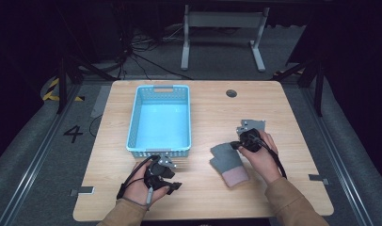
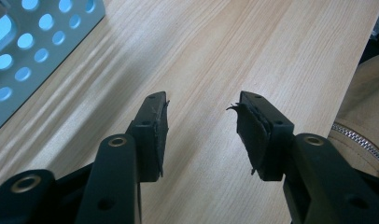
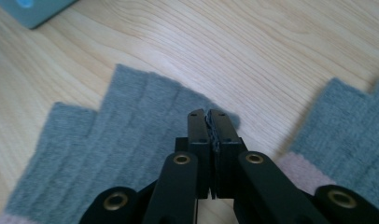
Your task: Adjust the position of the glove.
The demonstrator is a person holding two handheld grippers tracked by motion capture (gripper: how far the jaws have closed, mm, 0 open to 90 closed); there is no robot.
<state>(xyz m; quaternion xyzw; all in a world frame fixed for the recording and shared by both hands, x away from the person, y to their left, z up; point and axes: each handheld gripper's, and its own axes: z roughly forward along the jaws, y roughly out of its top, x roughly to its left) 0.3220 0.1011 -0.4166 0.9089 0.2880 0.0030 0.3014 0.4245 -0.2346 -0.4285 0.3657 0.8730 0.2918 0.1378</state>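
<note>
Right gripper [image 3: 210, 116] is held pressed together over the grey glove [image 3: 131, 140], grasp unconfirmed. Left gripper [image 2: 201, 135] is parked wide apart, empty, near the table's [image 1: 292, 122] front edge beside the basket [image 1: 182, 117], likely waiting.

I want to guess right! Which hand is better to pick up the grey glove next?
Probably the right. The right gripper sits right over the grey glove, jaws shut with nothing clearly pinched, so it must open first. The left gripper is open but over bare table near the blue basket.
</note>
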